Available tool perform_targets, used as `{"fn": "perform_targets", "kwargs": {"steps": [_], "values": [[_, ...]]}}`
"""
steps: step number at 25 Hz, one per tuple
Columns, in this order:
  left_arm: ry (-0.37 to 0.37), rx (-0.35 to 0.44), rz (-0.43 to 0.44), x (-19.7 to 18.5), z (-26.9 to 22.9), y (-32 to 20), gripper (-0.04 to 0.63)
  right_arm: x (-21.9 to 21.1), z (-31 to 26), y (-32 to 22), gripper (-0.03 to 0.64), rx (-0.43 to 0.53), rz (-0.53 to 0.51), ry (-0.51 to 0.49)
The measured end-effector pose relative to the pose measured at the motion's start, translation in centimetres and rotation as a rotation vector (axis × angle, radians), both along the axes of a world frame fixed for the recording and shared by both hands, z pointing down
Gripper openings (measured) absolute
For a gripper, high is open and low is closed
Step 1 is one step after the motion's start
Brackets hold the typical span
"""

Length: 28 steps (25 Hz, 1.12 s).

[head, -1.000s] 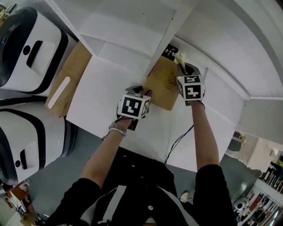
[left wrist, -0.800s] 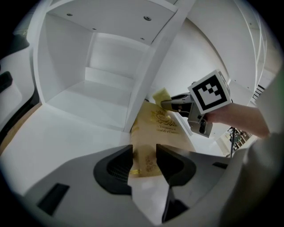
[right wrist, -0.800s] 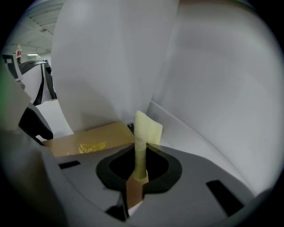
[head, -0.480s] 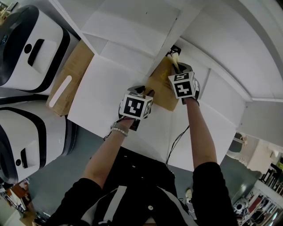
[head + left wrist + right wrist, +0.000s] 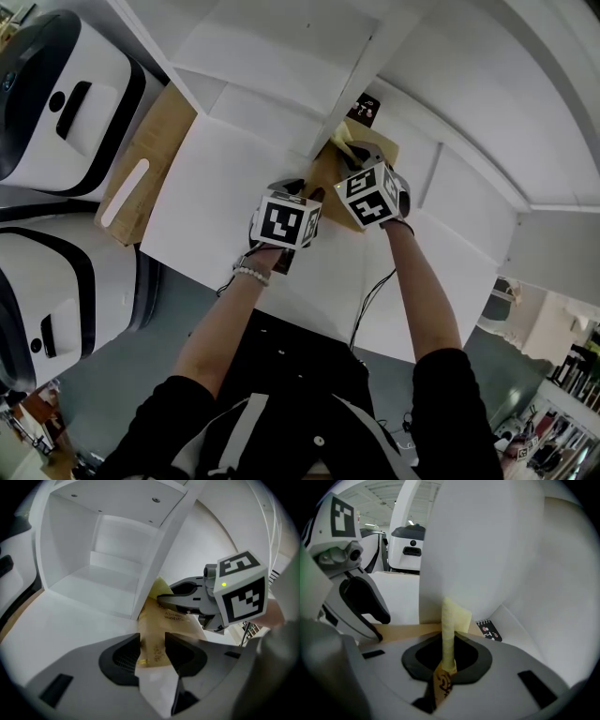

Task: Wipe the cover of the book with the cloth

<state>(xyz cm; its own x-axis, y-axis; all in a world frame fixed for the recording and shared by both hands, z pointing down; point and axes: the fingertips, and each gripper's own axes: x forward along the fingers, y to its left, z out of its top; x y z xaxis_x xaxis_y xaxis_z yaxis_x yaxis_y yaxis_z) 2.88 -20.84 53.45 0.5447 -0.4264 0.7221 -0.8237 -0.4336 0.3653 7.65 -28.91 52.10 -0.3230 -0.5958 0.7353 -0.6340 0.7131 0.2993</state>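
A tan book (image 5: 325, 180) lies flat on the white table (image 5: 216, 197), next to the shelf's upright panel. In the left gripper view its cover (image 5: 161, 625) shows printed words and a gold pattern. My left gripper (image 5: 152, 645) stands at the book's near edge, jaws a narrow gap apart, the cover visible between them. My right gripper (image 5: 447, 654) is shut on a folded yellow cloth (image 5: 450, 620). The cloth (image 5: 351, 150) hangs over the far part of the book, close to the panel. The right gripper (image 5: 161, 599) reaches in from the right, just beyond my left one.
A white shelf unit (image 5: 281, 66) with an upright divider (image 5: 367, 66) stands at the back of the table. A small black notepad (image 5: 364, 108) lies behind the book. A brown board (image 5: 145, 159) and white machines (image 5: 56, 103) are at the left. A cable (image 5: 370, 300) trails off the table.
My right gripper has swung left and nearer across the book with the cloth, ending close beside the left gripper. The left gripper has stayed put.
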Motion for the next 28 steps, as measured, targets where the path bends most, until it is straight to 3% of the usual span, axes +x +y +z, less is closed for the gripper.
{"fn": "perform_targets", "kwargs": {"steps": [11,15,18,23,28], "values": [[-0.001,0.007,-0.003,0.0,0.0,0.0,0.167,-2.9,0.3,5.9,0.034,-0.106,-0.233,-0.026],[-0.038,0.05,0.043,0.1,-0.3,0.1,0.167,-3.3,0.4,7.4,0.034,-0.17,-0.285,-0.047],[-0.064,0.075,0.077,0.2,-0.5,0.4,0.167,-3.4,0.2,7.9,0.034,-0.232,-0.281,-0.098],[0.031,0.106,0.033,-0.6,-2.9,0.6,0.166,-3.4,-1.6,6.7,0.034,-0.214,-0.206,-0.195],[0.032,0.177,-0.031,-3.0,-5.1,0.4,0.002,-1.1,-1.6,3.3,0.034,-0.096,-0.045,-0.127]]}}
